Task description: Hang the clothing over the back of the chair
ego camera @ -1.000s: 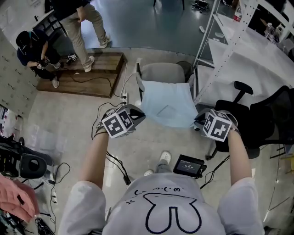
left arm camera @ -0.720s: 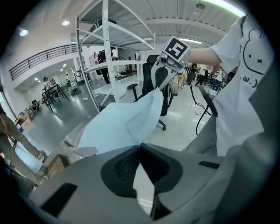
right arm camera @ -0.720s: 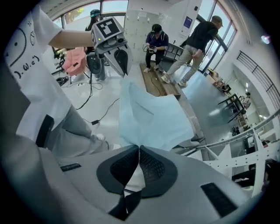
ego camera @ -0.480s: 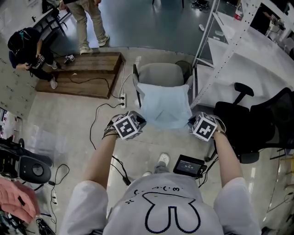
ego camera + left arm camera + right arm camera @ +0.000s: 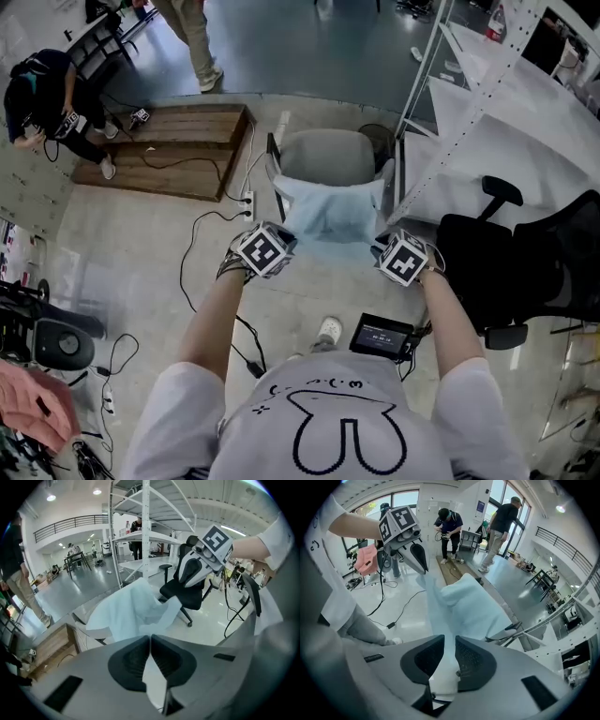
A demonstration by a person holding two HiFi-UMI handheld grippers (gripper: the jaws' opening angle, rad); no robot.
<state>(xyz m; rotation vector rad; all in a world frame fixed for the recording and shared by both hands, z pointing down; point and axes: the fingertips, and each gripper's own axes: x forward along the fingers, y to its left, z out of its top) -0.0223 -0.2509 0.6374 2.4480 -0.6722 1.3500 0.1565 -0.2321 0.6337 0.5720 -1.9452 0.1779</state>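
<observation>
A pale blue piece of clothing (image 5: 328, 211) lies draped over the back of a grey chair (image 5: 326, 155) and hangs down its near side. My left gripper (image 5: 283, 238) holds the cloth's near left corner. In the left gripper view its jaws (image 5: 150, 638) meet on the fabric (image 5: 133, 611). My right gripper (image 5: 381, 246) is at the near right corner. Its jaws (image 5: 451, 641) have just been opening, and a gap shows beside the pads with the cloth (image 5: 468, 606) still lying between them.
A black office chair (image 5: 506, 272) stands to the right, close to my right arm. A white shelf rack (image 5: 469, 94) rises behind it. Cables (image 5: 202, 244) and a small screen device (image 5: 380, 336) lie on the floor. A wooden platform (image 5: 178, 141) and two people are at the far left.
Both grippers have come down and moved closer together toward the chair. The clothing has sunk with them and now rests over the chair back instead of being held spread above it.
</observation>
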